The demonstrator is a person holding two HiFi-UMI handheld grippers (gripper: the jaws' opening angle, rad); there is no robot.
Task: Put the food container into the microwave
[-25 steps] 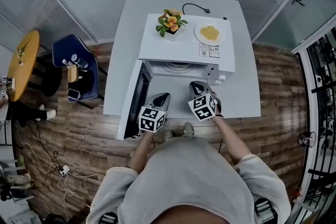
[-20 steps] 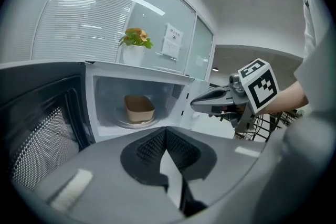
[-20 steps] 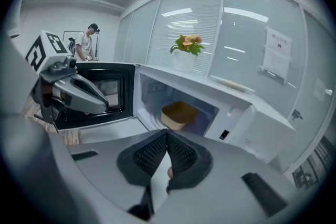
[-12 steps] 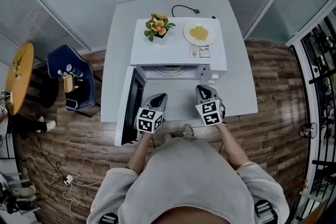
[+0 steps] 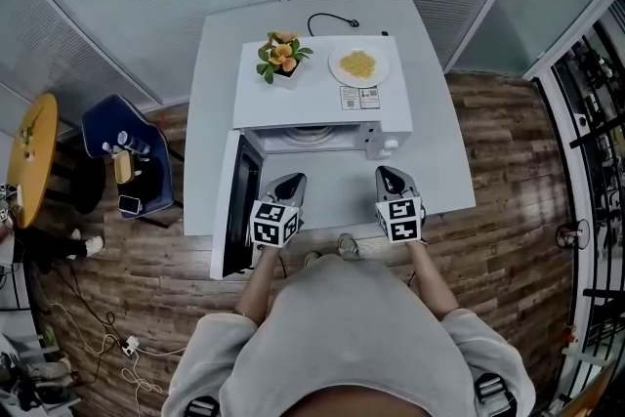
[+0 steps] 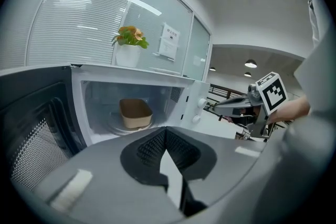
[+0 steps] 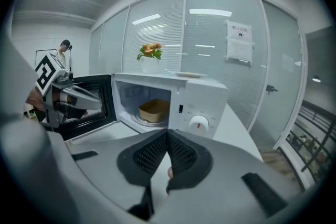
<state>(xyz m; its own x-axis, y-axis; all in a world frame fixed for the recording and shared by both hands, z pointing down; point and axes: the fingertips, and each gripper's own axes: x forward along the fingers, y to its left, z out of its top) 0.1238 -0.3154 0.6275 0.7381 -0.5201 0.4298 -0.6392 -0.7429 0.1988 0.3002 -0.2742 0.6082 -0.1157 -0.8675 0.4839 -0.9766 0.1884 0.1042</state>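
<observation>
1. Inside the microwave [image 5: 312, 103], at centre-left of the left gripper view, the food container [image 6: 135, 113] sits on the glass turntable [image 6: 116, 129]. It touches neither gripper.
2. Both grippers are empty. The left gripper [image 6: 166, 131] has its jaws pressed together at the tips with nothing between them, and so does the right gripper [image 7: 167, 134]. In the head view they hang side by side at lower centre, over the table [image 5: 439, 181], just in front of the oven's mouth.
3. What could go wrong:
   - The door [image 5: 234, 210] stands wide open at the left of the head view, near the left gripper. I judge that pushing it with closed, smooth jaw tips could let the gripper slide off the door.
   - A hard slam might shake the flower pot [image 5: 280, 54] and the plate of yellow food [image 5: 358, 65] on the oven's top.
   - The container looks slightly off the turntable's centre, so a corner might brush the cavity wall once it turns. The views are too distorted to be sure.
4. The container stands upright with its open mouth facing up and no lid visible.
5. Its long axis seems to run across the cavity, roughly parallel to the oven's front, with one long wall facing the opening. In the right gripper view the container [image 7: 154, 110] looks slightly skewed.
</observation>
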